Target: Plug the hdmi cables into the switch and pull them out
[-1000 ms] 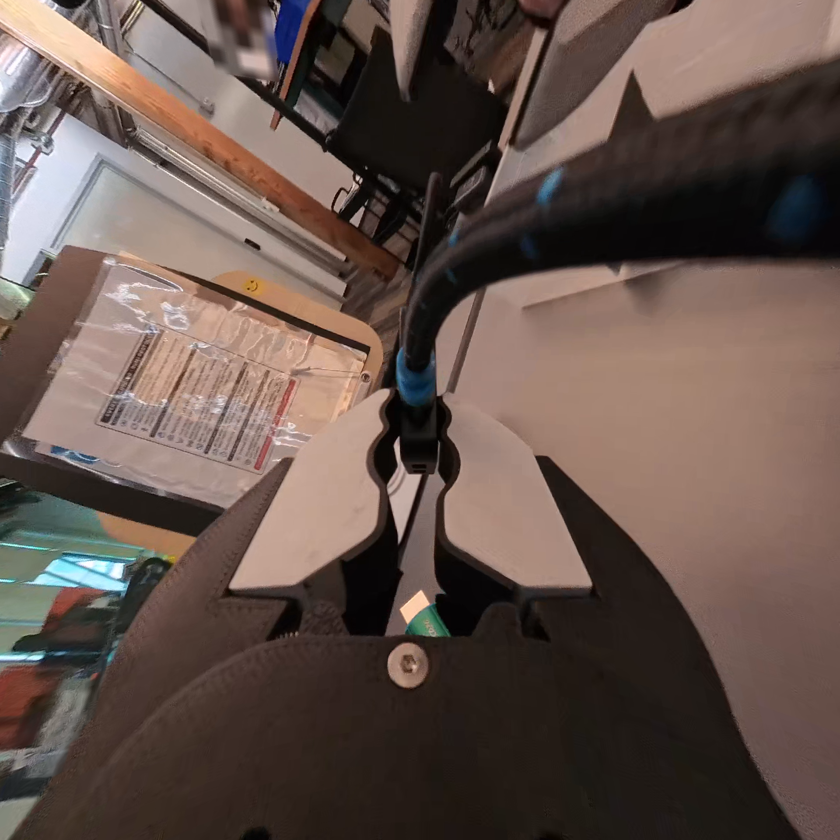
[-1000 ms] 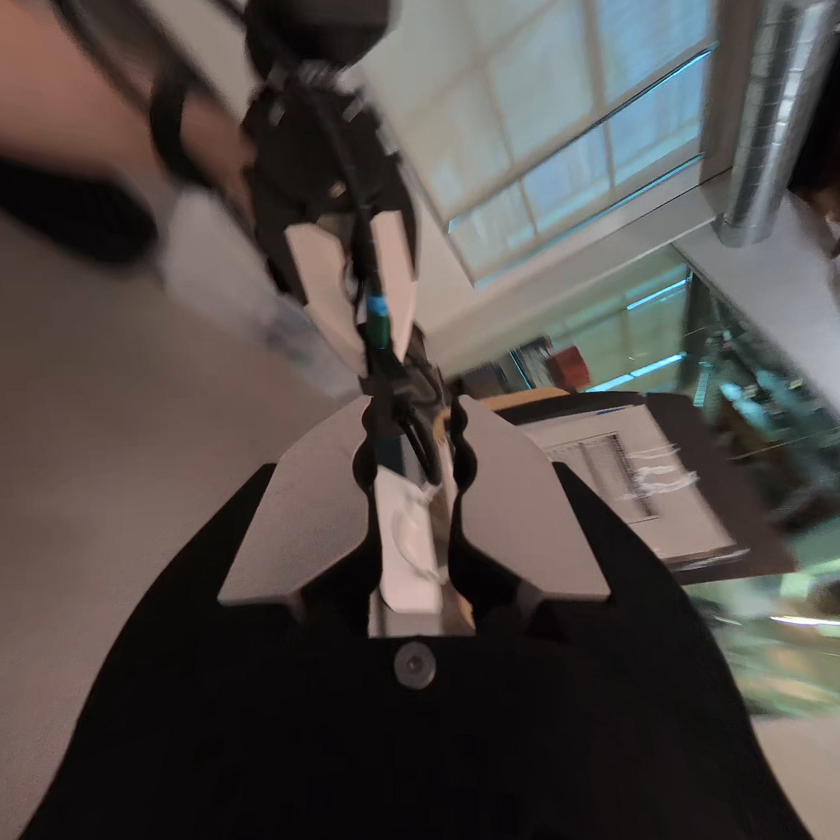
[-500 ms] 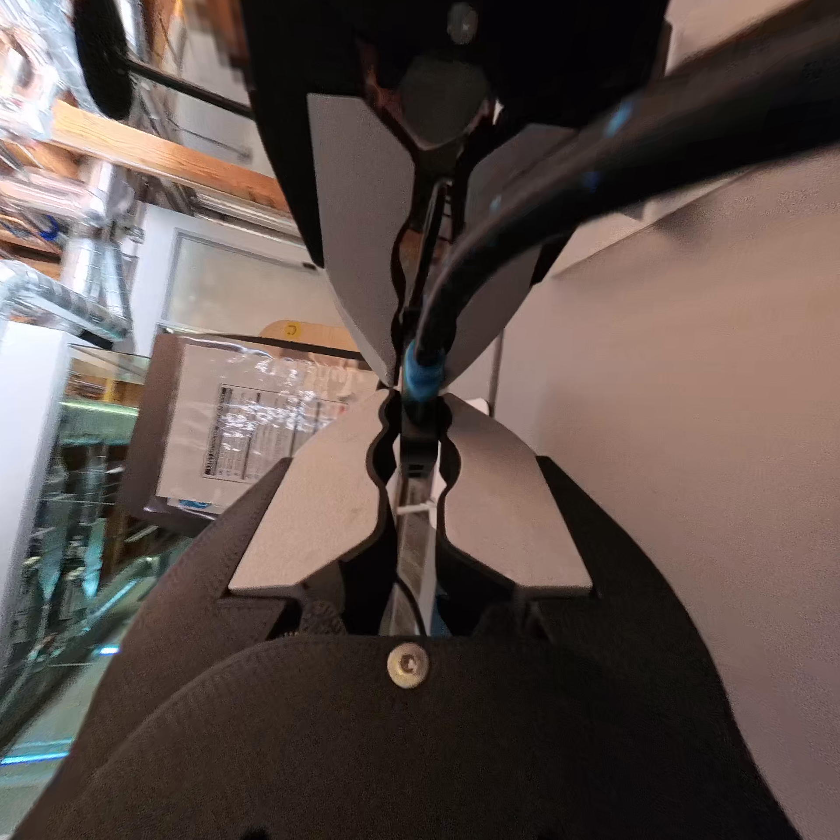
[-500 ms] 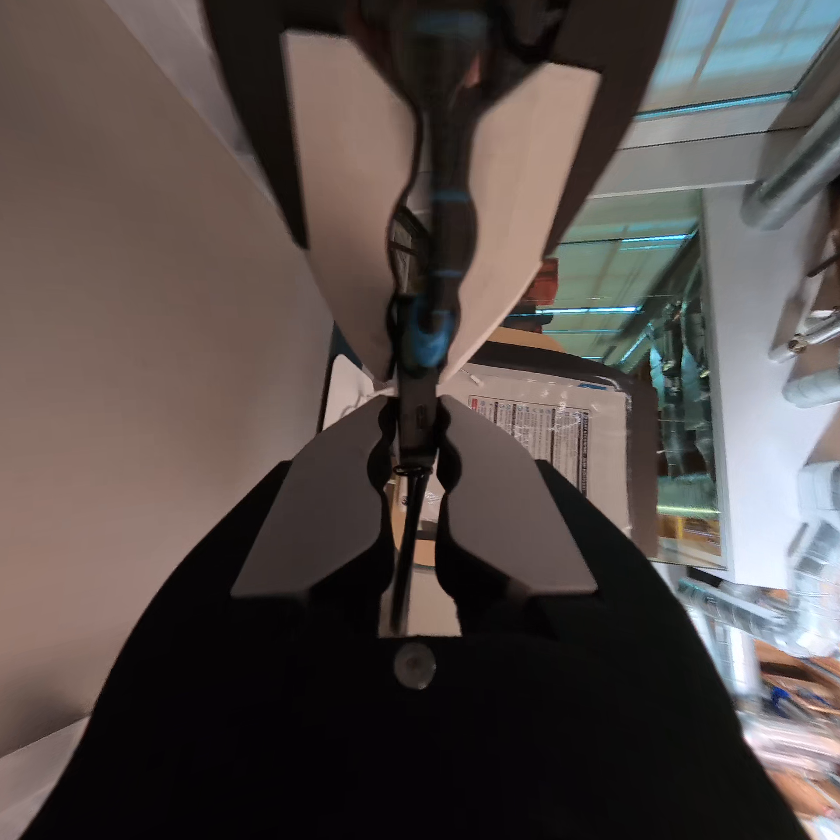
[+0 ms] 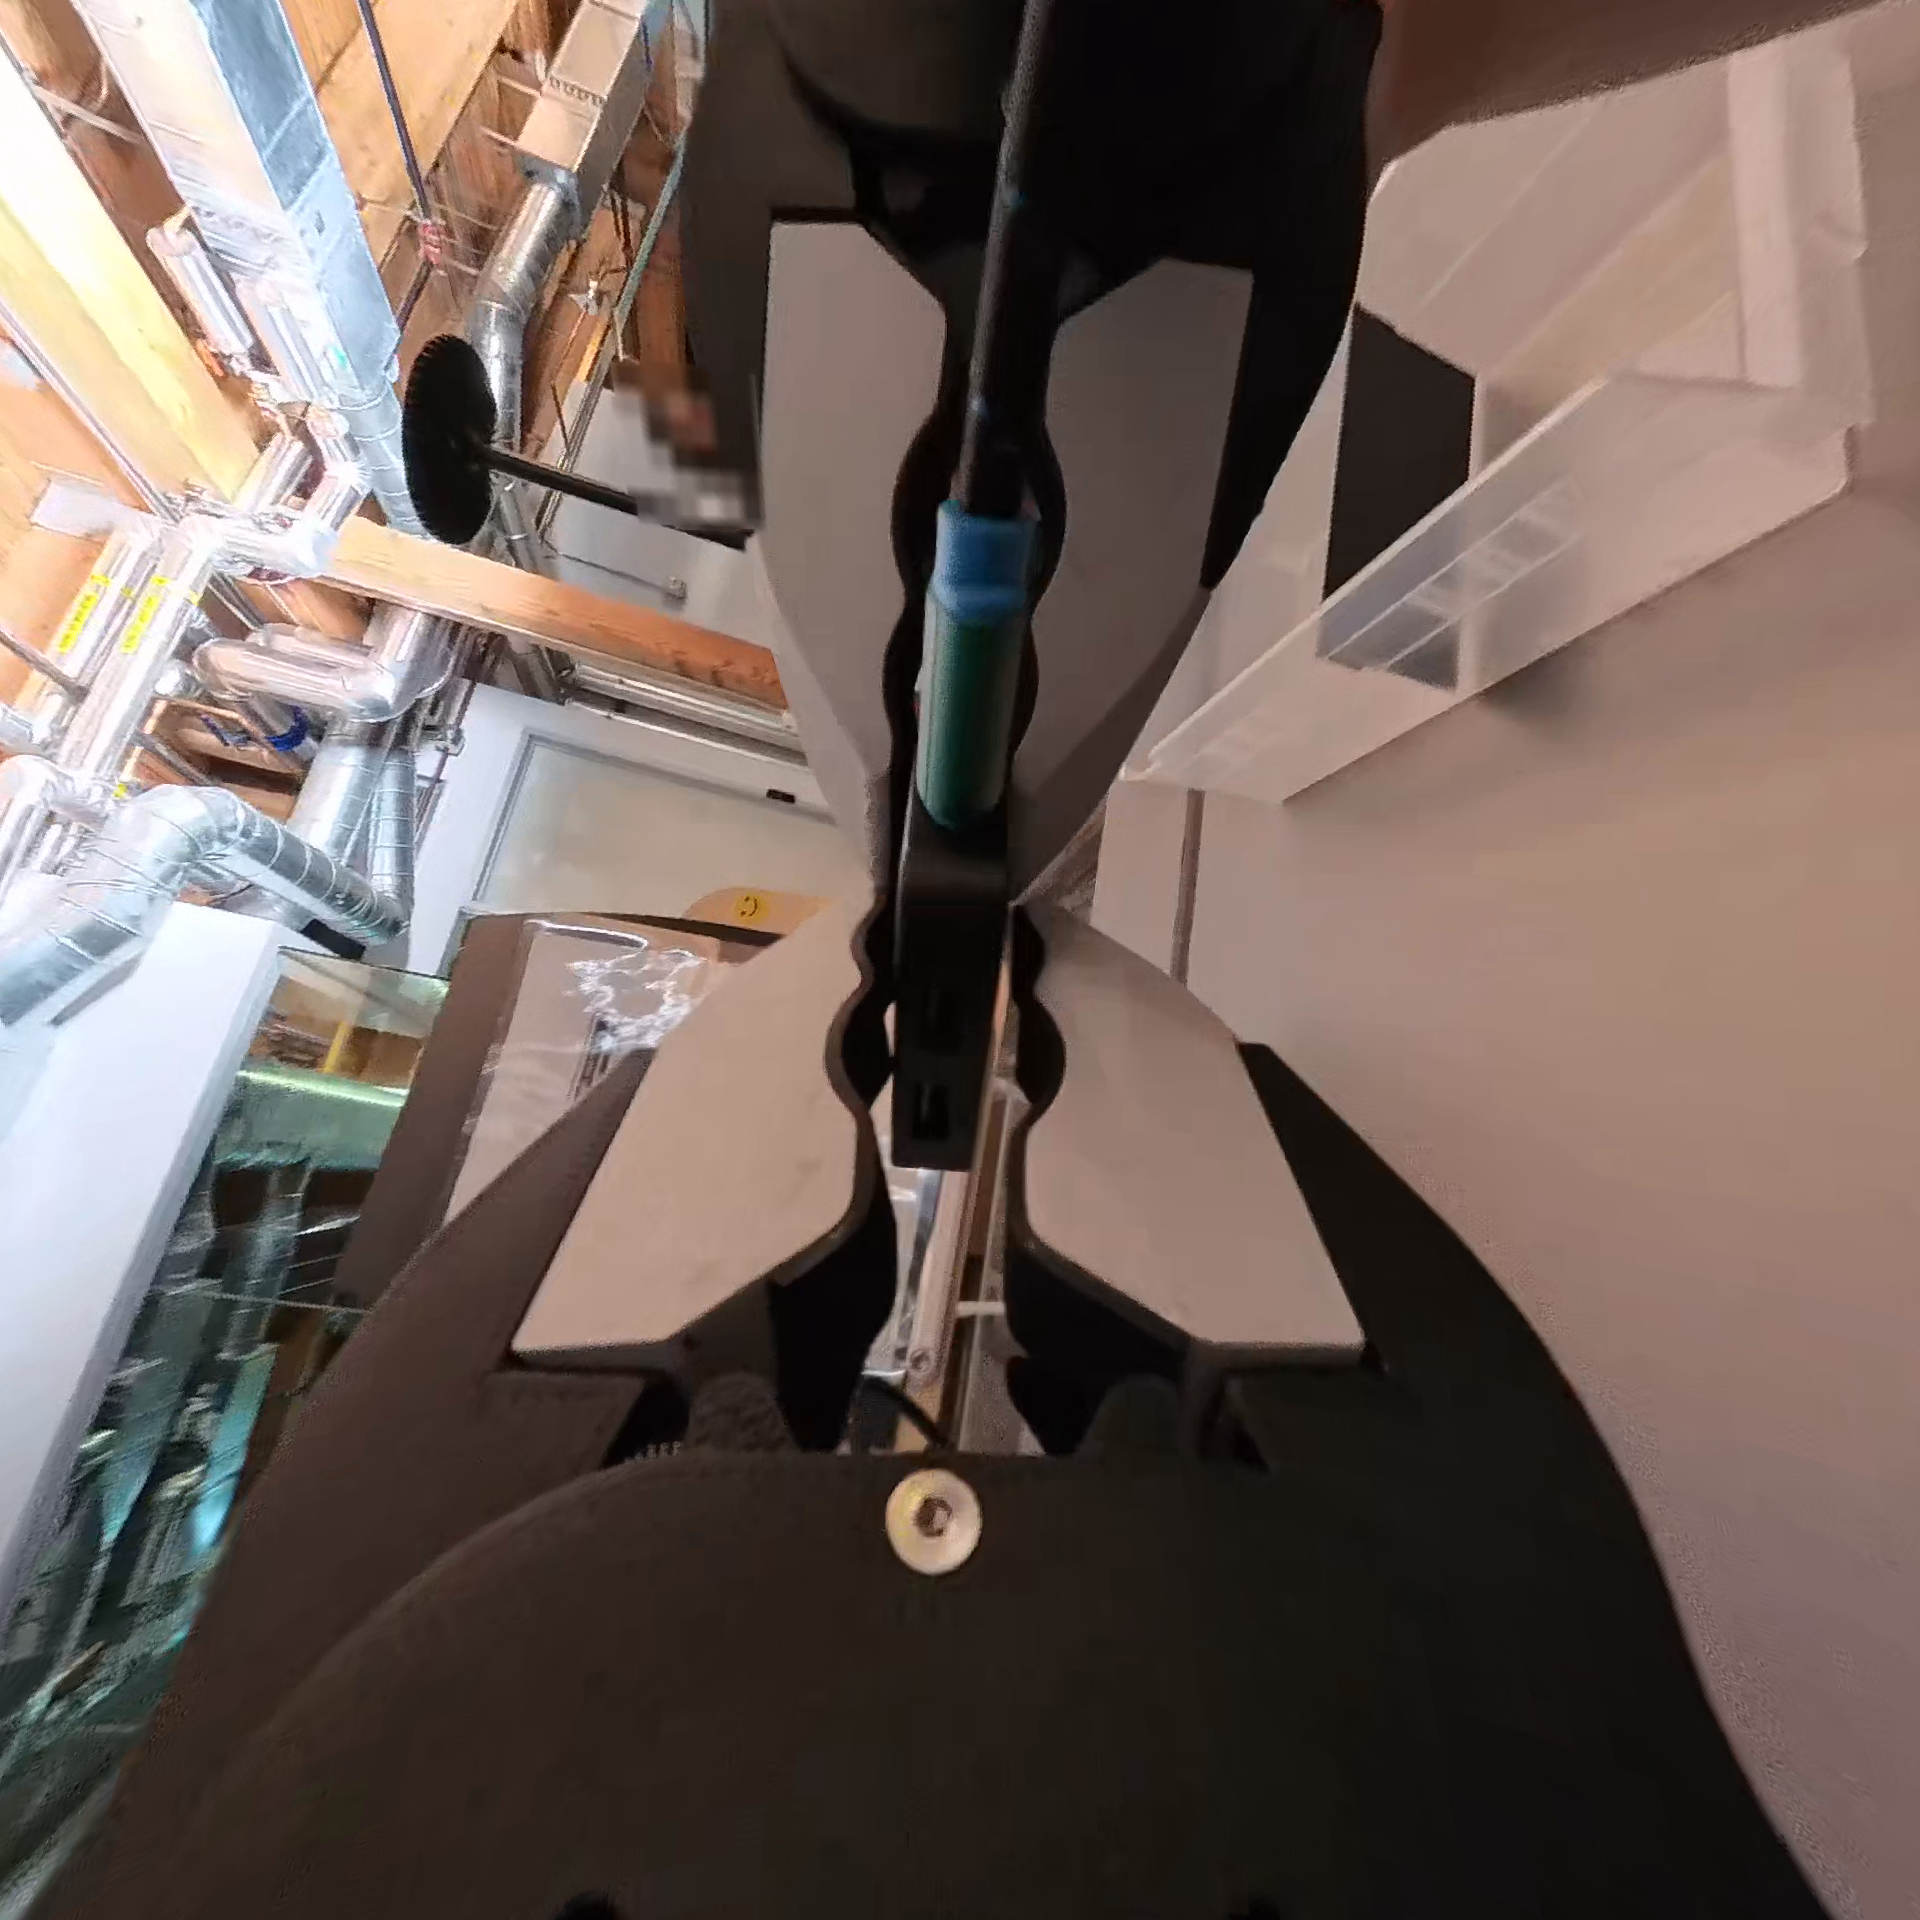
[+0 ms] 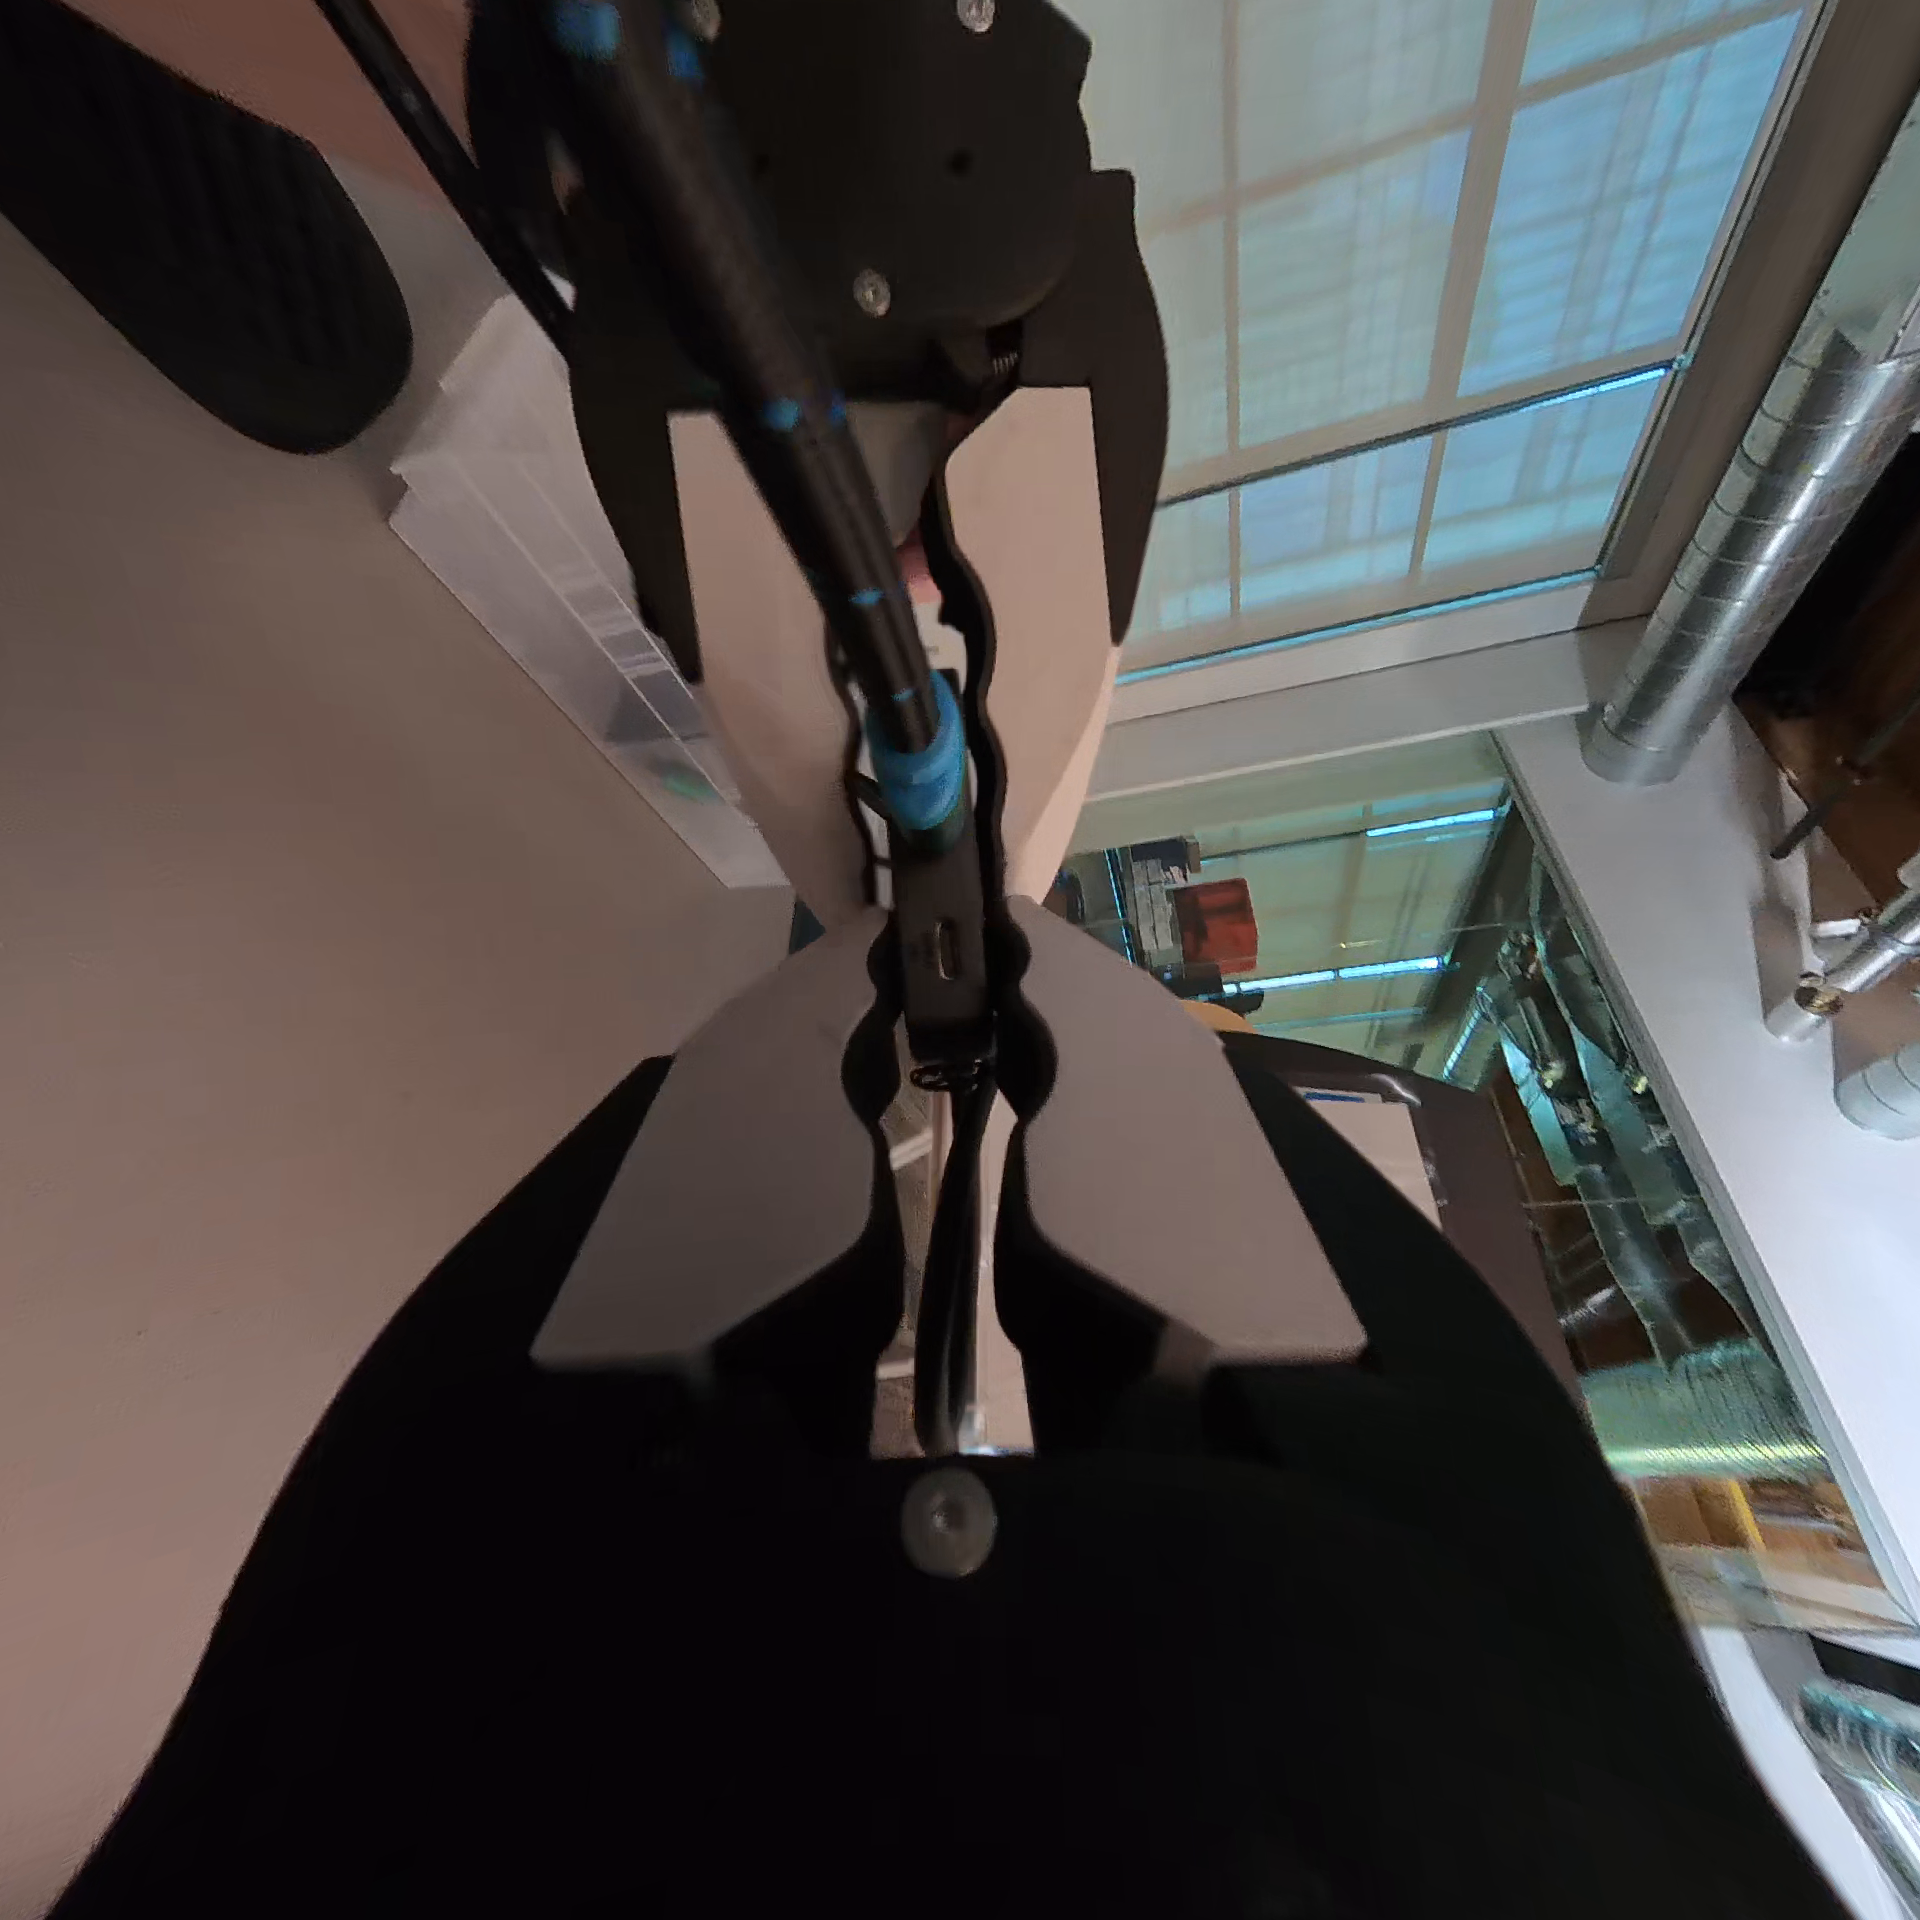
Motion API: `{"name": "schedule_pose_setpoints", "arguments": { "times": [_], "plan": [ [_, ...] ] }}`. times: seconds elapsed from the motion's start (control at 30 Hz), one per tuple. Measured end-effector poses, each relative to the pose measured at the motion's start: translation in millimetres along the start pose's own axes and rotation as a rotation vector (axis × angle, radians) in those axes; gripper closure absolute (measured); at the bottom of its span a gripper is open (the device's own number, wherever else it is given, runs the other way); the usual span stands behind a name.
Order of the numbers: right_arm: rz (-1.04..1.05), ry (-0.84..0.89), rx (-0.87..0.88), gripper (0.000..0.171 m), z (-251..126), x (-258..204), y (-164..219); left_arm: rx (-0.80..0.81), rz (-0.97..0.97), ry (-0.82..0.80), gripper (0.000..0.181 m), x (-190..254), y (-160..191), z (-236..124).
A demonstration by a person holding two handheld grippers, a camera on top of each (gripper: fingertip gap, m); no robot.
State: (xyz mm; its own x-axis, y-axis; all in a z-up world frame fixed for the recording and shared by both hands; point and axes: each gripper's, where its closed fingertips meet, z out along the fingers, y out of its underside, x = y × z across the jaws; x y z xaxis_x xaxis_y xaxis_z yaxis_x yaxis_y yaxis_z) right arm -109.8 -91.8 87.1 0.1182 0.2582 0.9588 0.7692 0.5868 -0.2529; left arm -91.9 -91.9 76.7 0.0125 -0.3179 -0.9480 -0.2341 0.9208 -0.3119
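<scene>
Left wrist view: the left tongs (image 5: pixel 940 1039) were closed on the black switch (image 5: pixel 943 997), held in the air, with the HDMI cable (image 5: pixel 971 665) seated in its far end.

Right wrist view: the right tongs (image 6: pixel 940 997) were closed on the same switch (image 6: pixel 940 961). The left tongs appeared clamped on the plug (image 6: pixel 920 774). The switch is likely light and rigid, the cable stiff; grip the plug body, not the cord.

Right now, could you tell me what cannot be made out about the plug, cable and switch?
1. Plug tip: both views; buried where it meets the switch, so seating is unclear.
2. Cable far end: both views; cut off by the top edge.
3. Switch's other ports: both views; only one narrow side shows between the jaws.
</scene>
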Motion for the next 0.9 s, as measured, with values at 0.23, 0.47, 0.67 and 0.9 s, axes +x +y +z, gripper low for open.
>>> {"name": "schedule_pose_setpoints", "arguments": {
  "times": [0.23,0.47,0.67,0.9],
  "plan": [
    [0.11,0.076,0.025,0.152,5.5,5.3,16.7,-0.093,0.053,-0.052,0.166,-6.4,18.9,6.7],
    [0.67,0.382,-0.001,0.142,-45.8,75.6,64.4,-0.321,0.057,-0.214,0.166,-43.0,82.6,-2.3],
    [1.016,0.482,0.205,0.129,-70.0,116.6,13.1,-0.45,0.073,-0.275,0.166,-53.6,114.4,-6.6],
    [0.953,0.378,0.021,0.126,-15.7,84.5,-15.1,-0.485,0.118,-0.273,0.166,-49.3,118.6,-2.4]
  ]
}}
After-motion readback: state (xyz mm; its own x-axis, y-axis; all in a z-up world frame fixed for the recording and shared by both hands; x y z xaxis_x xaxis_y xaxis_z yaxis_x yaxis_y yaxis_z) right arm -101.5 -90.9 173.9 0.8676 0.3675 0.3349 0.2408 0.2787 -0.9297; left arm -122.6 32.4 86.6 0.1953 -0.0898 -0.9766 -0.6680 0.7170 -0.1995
